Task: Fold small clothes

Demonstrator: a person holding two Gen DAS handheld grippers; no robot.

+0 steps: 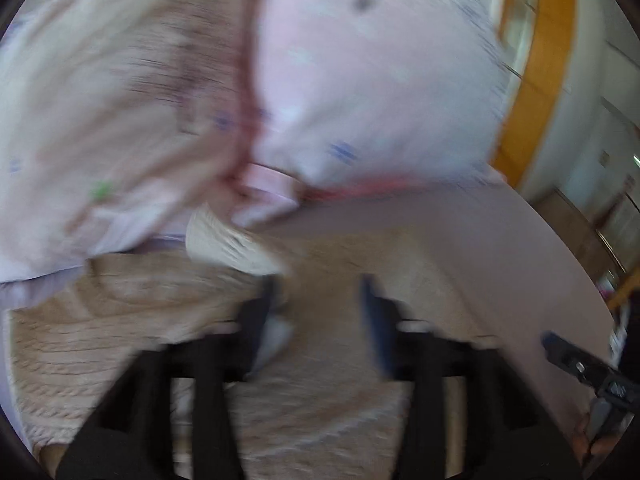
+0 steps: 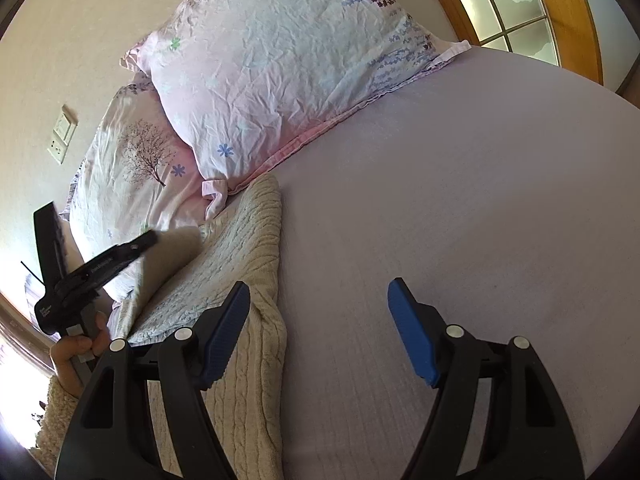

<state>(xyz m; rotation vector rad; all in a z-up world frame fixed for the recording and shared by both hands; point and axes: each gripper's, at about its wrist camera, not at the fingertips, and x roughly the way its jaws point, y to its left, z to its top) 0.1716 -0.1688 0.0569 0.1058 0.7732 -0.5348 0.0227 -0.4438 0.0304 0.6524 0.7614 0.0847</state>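
Note:
A beige knitted garment [image 2: 240, 280] lies on the lilac bed sheet [image 2: 460, 240], partly folded, with a lighter inner face showing. In the blurred left wrist view the same knit [image 1: 120, 320] fills the lower half. My left gripper [image 1: 320, 300] hovers over it with its jaws apart; it also shows in the right wrist view [image 2: 120, 256], where a raised flap of the knit blurs at its tip. My right gripper [image 2: 320, 320] is open and empty, its left finger over the garment's right edge.
Two pink floral pillows [image 2: 288, 64] lie at the head of the bed, touching the garment's far end. A wall with sockets [image 2: 62, 136] is at the left. A wood-framed window [image 2: 520, 20] is at the far right.

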